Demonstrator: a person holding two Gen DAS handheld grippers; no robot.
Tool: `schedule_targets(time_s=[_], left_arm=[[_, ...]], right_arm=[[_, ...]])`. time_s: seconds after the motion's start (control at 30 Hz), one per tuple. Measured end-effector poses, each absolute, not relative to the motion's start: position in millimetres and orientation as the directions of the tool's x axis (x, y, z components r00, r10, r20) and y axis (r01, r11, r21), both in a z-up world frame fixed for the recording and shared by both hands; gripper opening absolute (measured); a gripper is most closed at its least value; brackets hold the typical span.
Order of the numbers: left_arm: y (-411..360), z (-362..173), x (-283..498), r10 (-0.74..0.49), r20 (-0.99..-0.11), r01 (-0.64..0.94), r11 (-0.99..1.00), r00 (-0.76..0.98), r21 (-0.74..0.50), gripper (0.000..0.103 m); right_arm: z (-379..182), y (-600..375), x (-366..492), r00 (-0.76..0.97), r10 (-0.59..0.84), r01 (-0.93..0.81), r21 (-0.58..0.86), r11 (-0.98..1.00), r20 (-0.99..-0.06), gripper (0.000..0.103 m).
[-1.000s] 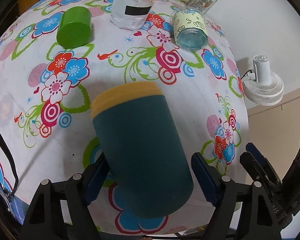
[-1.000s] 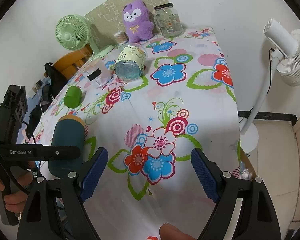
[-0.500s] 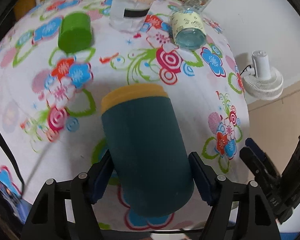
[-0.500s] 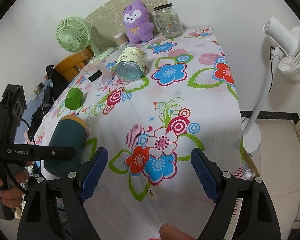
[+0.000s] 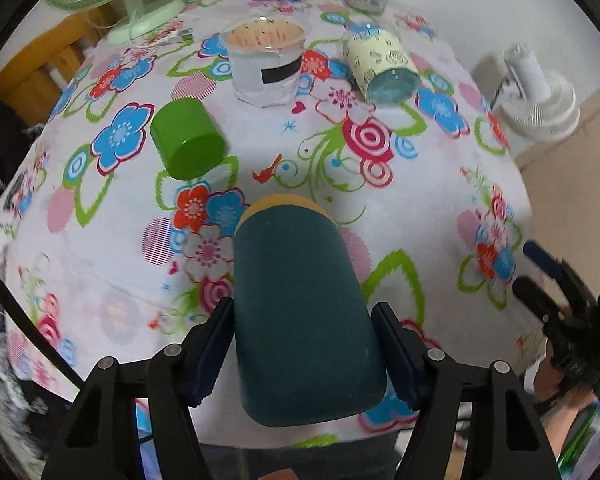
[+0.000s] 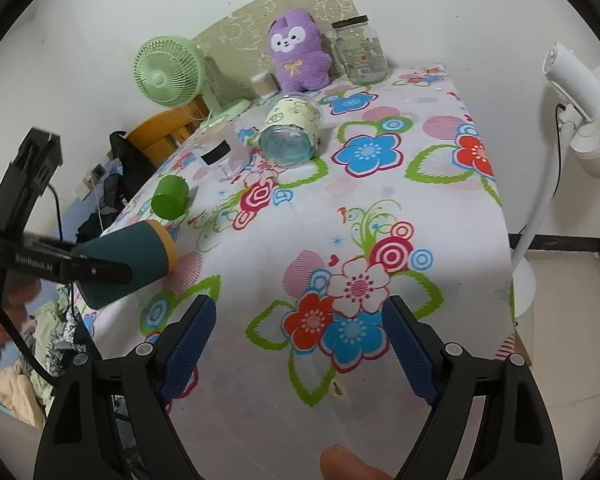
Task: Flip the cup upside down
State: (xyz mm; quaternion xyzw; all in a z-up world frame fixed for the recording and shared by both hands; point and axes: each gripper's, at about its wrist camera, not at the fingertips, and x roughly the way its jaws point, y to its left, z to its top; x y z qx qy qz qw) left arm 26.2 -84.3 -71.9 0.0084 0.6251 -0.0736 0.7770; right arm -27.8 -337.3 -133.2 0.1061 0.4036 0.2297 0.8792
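Observation:
A dark teal cup with a yellow rim [image 5: 300,300] is held between the fingers of my left gripper [image 5: 304,348], which is shut on its body. The cup is lifted off the flowered tablecloth [image 5: 380,184] and tilted, yellow rim pointing away and down. In the right wrist view the same cup [image 6: 128,256] hangs at the table's left edge, nearly on its side, in the left gripper [image 6: 68,264]. My right gripper [image 6: 296,344] is open and empty above the near end of the table.
A green cup [image 5: 186,144] lies on its side; a clear cup with a white sleeve [image 5: 266,68] and a tipped yellow patterned jar [image 5: 380,66] stand behind. At the far end are a purple plush [image 6: 298,52], glass jar [image 6: 358,50], green fan [image 6: 170,72]. A white fan [image 6: 580,112] stands right.
My left gripper closed onto the teal cup and lifted it off the cloth, tilting it toward its side. The right gripper stayed still and open.

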Motion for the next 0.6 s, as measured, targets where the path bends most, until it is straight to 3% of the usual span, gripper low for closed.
schedule_targets(time_s=[0.4, 0.6], left_arm=[[-97, -67, 50, 0.031, -1.000, 0.293, 0.956, 0.003, 0.031, 0.060], [-96, -69, 47, 0.049, -0.999, 0.311, 0.949, 0.008, 0.049, 0.059]], right_arm=[[-134, -309, -44, 0.579, 0.480, -0.381, 0.302, 0.874, -0.659, 0.087], [-128, -301, -51, 0.592, 0.475, -0.409, 0.266, 0.873, -0.651, 0.087]])
